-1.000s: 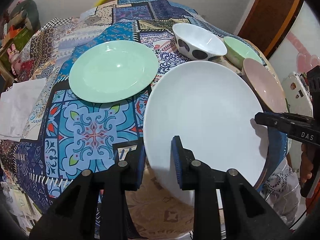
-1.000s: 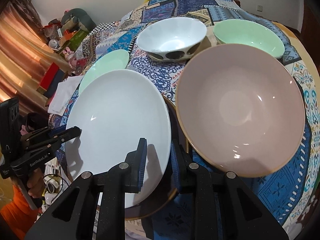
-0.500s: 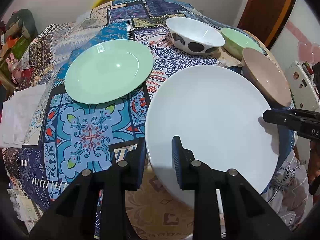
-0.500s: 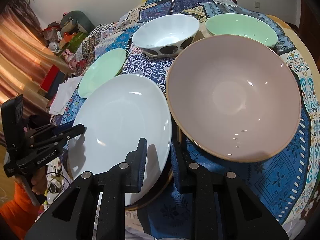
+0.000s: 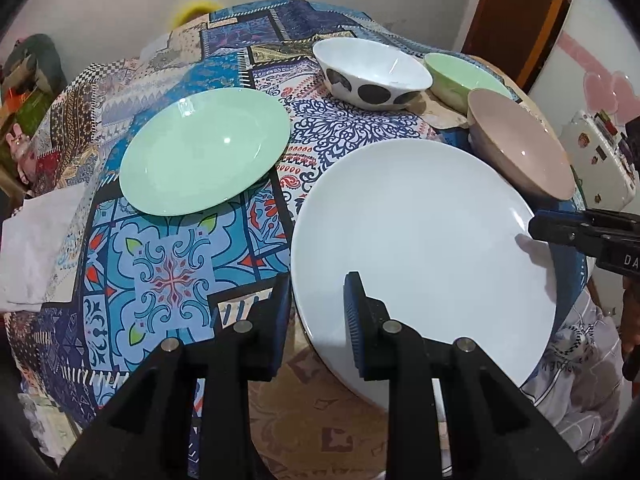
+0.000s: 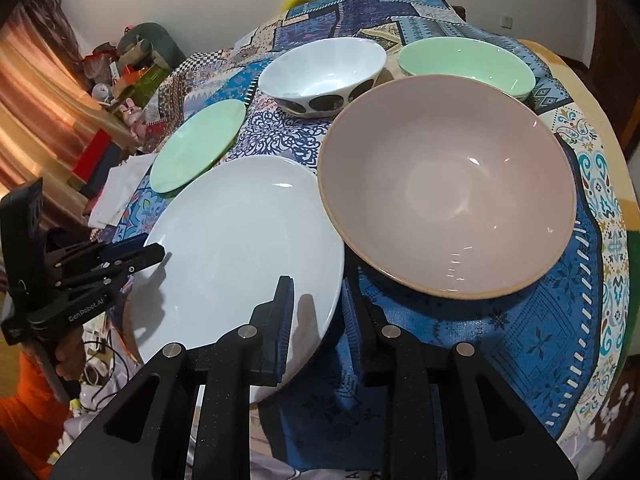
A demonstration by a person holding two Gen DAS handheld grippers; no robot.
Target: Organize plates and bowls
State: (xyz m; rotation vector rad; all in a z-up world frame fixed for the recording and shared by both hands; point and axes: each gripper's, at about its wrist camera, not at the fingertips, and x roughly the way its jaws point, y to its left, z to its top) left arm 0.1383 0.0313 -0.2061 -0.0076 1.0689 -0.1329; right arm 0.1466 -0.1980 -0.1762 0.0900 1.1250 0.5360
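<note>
At the near edge of the counter (image 5: 172, 264) sits the white plate (image 5: 420, 252), sticking out past the edge. Each tool has the plate's rim between its two fingers. The left tool (image 5: 318, 308) is at the plate's near left rim, one finger under the rim and one over it. The right tool (image 6: 316, 312) is at the plate's right rim, one finger over the plate and one outside the rim. Both tools look closed on the plate, with only a small gap between the fingers.

Just beside the plate, on its right, is the pink bowl (image 6: 448, 188), and its rim seems to touch the plate. Behind the pink bowl are the green bowl (image 6: 466, 64) and the spotted bowl (image 6: 320, 72), standing side by side. The spotted bowl is white inside with dark dots on the outside. The green plate (image 5: 204, 152) lies flat to the left of the white plate, a little apart from it.

All of them are on a bright cloth with blue patterns. A white cloth (image 5: 36, 240) lies folded at the far left edge.
</note>
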